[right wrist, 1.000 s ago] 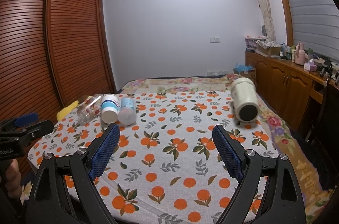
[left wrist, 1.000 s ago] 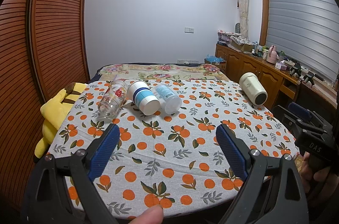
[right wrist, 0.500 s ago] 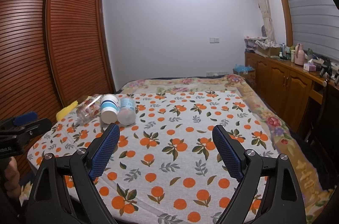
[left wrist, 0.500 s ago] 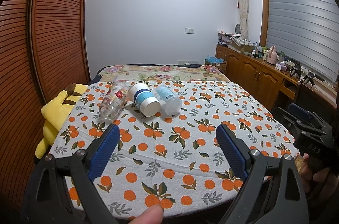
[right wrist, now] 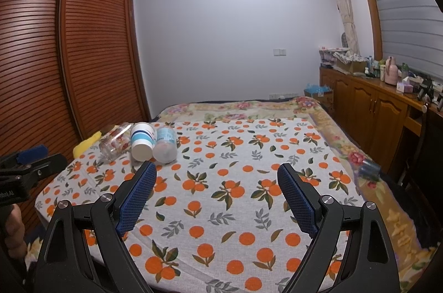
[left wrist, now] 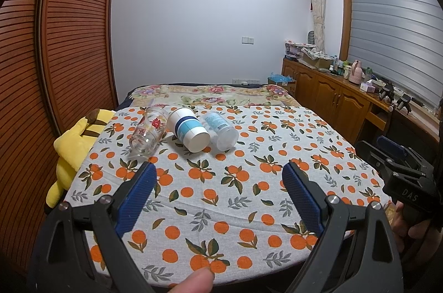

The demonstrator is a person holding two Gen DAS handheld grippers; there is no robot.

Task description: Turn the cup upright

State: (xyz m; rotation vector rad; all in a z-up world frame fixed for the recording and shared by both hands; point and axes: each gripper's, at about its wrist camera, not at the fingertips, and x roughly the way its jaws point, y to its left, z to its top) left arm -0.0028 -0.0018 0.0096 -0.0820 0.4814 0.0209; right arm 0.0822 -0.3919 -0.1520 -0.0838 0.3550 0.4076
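Note:
Three cups lie on their sides in a row at the far left of the orange-print tablecloth (left wrist: 249, 198): a clear glass with a red print (left wrist: 148, 134), a white paper cup with blue bands (left wrist: 189, 133) and a clear plastic cup with a label (left wrist: 220, 129). They also show in the right wrist view: the glass (right wrist: 115, 142), the paper cup (right wrist: 142, 141), the plastic cup (right wrist: 164, 144). My left gripper (left wrist: 218, 193) is open and empty, short of the cups. My right gripper (right wrist: 216, 196) is open and empty over the cloth's middle.
A yellow plush toy (left wrist: 74, 143) lies at the table's left edge. A small dark blue object (right wrist: 369, 171) lies on the floral bedspread to the right. A slatted wooden wardrobe (left wrist: 55, 43) stands at left, a cluttered wooden sideboard (left wrist: 340, 96) at right.
A cream cylinder that hung over the table's right side one second ago is gone from both views. Both grippers have hardly moved and stay open.

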